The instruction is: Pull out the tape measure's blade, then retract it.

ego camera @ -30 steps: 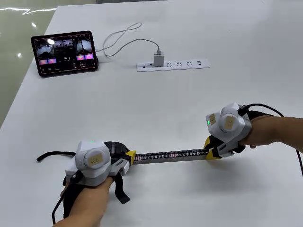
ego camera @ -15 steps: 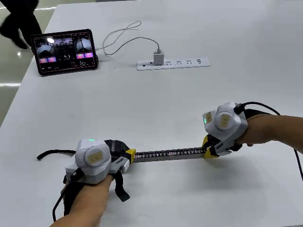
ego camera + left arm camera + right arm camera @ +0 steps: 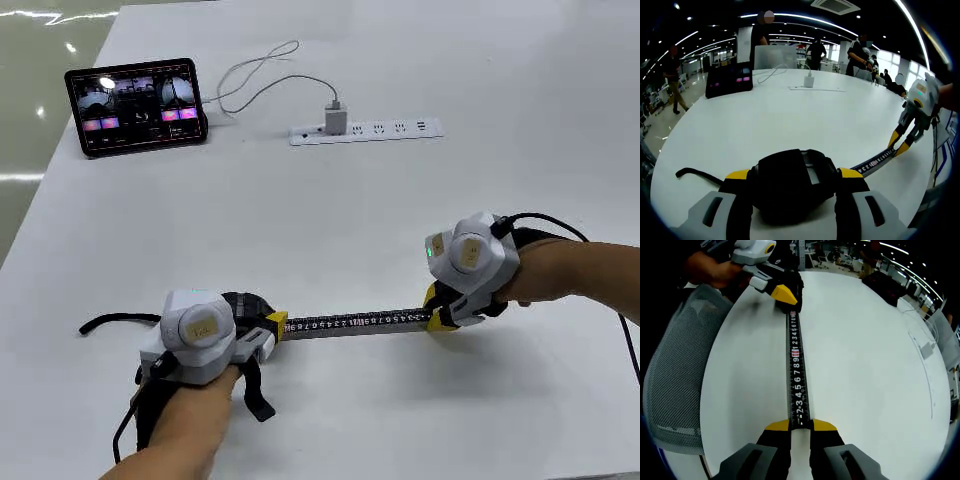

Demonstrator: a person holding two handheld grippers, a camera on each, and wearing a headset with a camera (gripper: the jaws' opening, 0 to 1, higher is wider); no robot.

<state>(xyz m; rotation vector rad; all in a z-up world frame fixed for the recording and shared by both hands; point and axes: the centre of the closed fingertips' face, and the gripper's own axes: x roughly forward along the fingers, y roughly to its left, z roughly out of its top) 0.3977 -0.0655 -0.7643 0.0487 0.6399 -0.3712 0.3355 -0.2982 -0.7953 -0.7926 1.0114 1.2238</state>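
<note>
While the tape measure's black case (image 3: 792, 185) is being clamped by the left gripper (image 3: 268, 330) on the white desk (image 3: 330, 230), well apart from the power strip (image 3: 366, 131), its extended blade (image 3: 796, 365) is being pinched at the tip by the right gripper (image 3: 800, 426).

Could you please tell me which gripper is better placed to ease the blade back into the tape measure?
Right, probably: the right gripper pinches the tip of the blade, while the left gripper clamps the case.
</note>
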